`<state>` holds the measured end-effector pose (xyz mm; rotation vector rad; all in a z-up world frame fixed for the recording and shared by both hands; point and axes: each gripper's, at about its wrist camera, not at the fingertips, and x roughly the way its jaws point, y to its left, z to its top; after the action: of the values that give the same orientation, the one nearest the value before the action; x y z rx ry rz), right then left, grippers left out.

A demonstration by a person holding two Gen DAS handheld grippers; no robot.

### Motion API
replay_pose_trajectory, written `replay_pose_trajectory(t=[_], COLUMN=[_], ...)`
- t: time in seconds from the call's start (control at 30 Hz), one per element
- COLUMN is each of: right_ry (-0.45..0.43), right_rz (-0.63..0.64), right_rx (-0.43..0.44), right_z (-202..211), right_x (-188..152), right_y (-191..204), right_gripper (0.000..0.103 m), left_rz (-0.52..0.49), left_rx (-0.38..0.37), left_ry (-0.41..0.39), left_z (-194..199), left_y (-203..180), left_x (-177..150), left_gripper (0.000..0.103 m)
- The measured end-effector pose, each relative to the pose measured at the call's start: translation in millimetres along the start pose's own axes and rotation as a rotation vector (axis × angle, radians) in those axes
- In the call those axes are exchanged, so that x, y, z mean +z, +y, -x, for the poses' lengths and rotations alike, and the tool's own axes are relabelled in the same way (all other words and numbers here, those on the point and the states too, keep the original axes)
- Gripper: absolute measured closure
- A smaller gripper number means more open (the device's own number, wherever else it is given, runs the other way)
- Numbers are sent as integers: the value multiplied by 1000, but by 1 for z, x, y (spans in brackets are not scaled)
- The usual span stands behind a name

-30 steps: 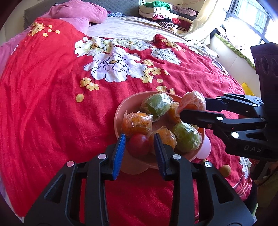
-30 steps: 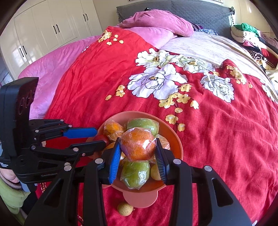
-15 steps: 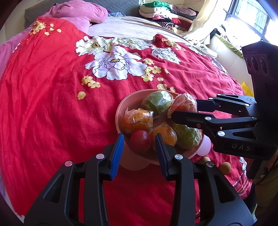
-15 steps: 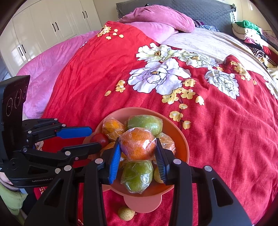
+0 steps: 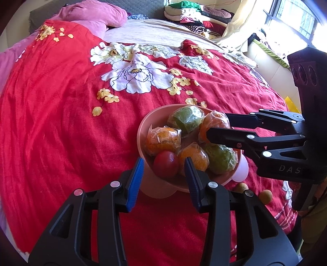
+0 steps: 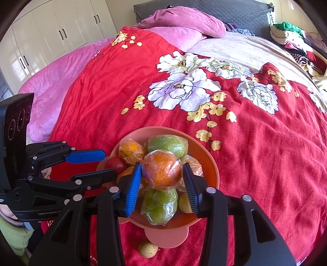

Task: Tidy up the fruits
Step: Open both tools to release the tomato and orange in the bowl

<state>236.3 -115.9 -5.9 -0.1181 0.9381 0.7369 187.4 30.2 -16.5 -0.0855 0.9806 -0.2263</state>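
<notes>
A pink bowl point(image 5: 143, 131) point(image 6: 212, 163) on the red flowered bedspread holds several plastic-wrapped orange and green fruits and one bare red tomato point(image 5: 166, 166) point(image 6: 115, 164). My left gripper point(image 5: 164, 163) point(image 6: 110, 163) straddles the tomato at the bowl's near rim. Its jaws are opening, and a gap shows on each side of the tomato. My right gripper point(image 6: 161, 171) point(image 5: 217, 124) frames a wrapped orange point(image 6: 161, 169) point(image 5: 212, 124) lying on top of the pile. Its jaws are opening too, with the pads just off the wrap.
Small tan round fruits point(image 5: 265, 196) point(image 6: 147, 248) lie on the bedspread beside the bowl's foot. A pink pillow point(image 6: 184, 22) and folded clothes point(image 5: 190, 12) sit at the bed's far end. White wardrobe doors point(image 6: 51, 41) stand at the left.
Both pairs of jaws have spread a little. The left pads have come off the tomato, which stays in the bowl. The orange rests on the pile as the right pads ease apart.
</notes>
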Motion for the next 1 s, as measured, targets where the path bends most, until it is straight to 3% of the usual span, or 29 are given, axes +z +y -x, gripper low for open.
replay_pose_trajectory(t=[0.6,0.67,1.0], right_ry=[-56,-62,-87], right_rz=[-17,-21,-44], right_rx=[1,-1,-7], right_z=[23,26,35], right_x=[-1,-2,-4], right_y=[-1,-1,-4], right_gripper=[41,38,24], left_rz=[9,10,14], left_rx=[25,24,43], left_ry=[-14,-13,-12], left_z=[8,7,9], left_y=[1,1,1], left_x=[1,0,0], left_gripper=[54,47,32])
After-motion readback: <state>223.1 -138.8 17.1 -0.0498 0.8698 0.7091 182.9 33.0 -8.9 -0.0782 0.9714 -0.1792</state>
